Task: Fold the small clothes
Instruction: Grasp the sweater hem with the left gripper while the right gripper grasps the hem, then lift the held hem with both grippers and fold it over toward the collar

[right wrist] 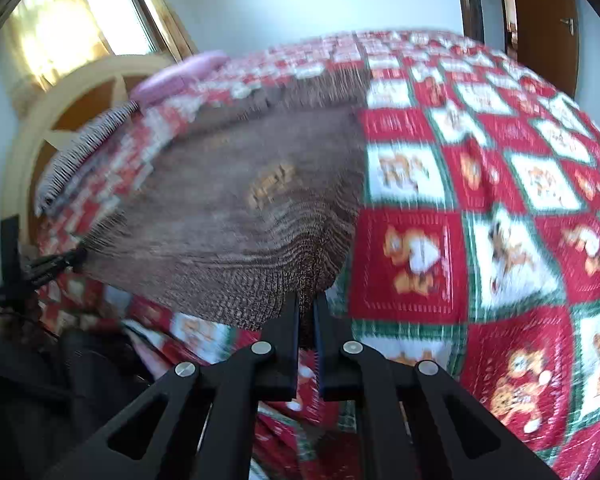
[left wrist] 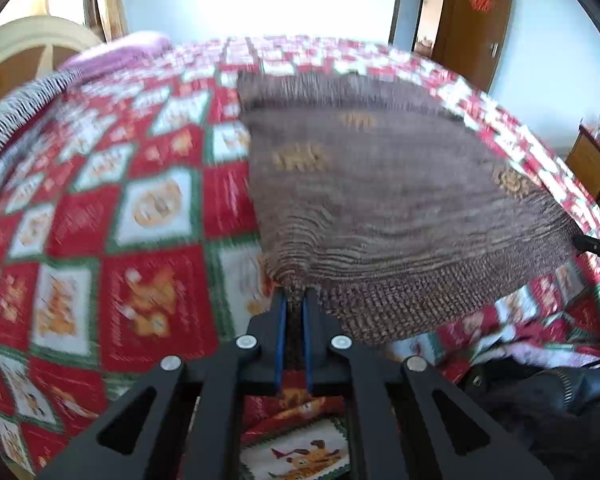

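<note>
A brown knitted garment (left wrist: 380, 184) with small orange motifs lies spread on a bed, its near edge lifted. My left gripper (left wrist: 295, 300) is shut on the garment's near left corner. In the right wrist view the same garment (right wrist: 236, 200) stretches to the left, and my right gripper (right wrist: 307, 300) is shut on its near right corner. The right gripper's tip (left wrist: 596, 246) shows at the far right of the left wrist view, and the left gripper's tip (right wrist: 60, 262) at the left of the right wrist view. Both views are motion-blurred.
The bed is covered by a red, white and green checked quilt (left wrist: 140, 220) with cartoon patches. A pink pillow (left wrist: 120, 52) and a cream headboard (left wrist: 32, 40) lie at the far left. A wooden door (left wrist: 476, 16) and a wooden cabinet (left wrist: 596, 168) stand to the right.
</note>
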A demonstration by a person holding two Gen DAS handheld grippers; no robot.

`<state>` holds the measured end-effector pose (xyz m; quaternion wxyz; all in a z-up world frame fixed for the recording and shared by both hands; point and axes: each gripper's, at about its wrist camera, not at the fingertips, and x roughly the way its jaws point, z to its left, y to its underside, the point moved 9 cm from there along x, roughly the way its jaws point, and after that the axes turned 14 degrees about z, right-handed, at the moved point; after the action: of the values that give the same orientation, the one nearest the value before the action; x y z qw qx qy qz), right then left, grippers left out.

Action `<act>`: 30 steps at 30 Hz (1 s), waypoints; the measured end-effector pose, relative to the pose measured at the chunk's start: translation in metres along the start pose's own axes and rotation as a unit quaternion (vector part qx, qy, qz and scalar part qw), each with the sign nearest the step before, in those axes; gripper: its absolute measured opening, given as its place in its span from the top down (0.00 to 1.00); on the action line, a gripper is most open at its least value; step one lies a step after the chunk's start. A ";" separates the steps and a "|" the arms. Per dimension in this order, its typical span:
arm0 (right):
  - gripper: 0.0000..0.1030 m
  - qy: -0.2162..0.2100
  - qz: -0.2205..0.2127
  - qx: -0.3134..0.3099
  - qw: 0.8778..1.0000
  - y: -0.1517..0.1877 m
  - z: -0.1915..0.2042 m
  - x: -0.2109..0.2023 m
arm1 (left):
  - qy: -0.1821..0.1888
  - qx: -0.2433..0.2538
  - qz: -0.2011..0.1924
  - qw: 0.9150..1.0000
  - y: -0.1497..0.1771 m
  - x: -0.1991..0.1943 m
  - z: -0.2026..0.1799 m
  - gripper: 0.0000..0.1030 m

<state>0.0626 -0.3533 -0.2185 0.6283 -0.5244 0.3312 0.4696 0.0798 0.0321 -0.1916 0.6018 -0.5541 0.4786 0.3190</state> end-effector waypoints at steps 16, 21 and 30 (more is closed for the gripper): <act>0.95 -0.070 -0.102 0.024 0.992 -0.032 0.003 -0.046 | -0.082 0.037 -0.048 0.995 -0.036 -0.015 0.012 0.92; 0.95 -0.042 -0.095 0.045 0.994 -0.050 -0.010 -0.040 | -0.089 0.065 0.003 0.994 -0.039 0.004 0.008 0.92; 0.95 -0.027 -0.131 0.004 0.991 -0.082 0.009 -0.064 | -0.111 0.057 -0.068 0.990 -0.074 -0.037 0.020 0.92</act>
<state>0.1171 -0.3604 -0.1301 0.6954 -0.5474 0.2444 0.3962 0.1392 0.0431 -0.1316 0.7017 -0.5114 0.3877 0.3094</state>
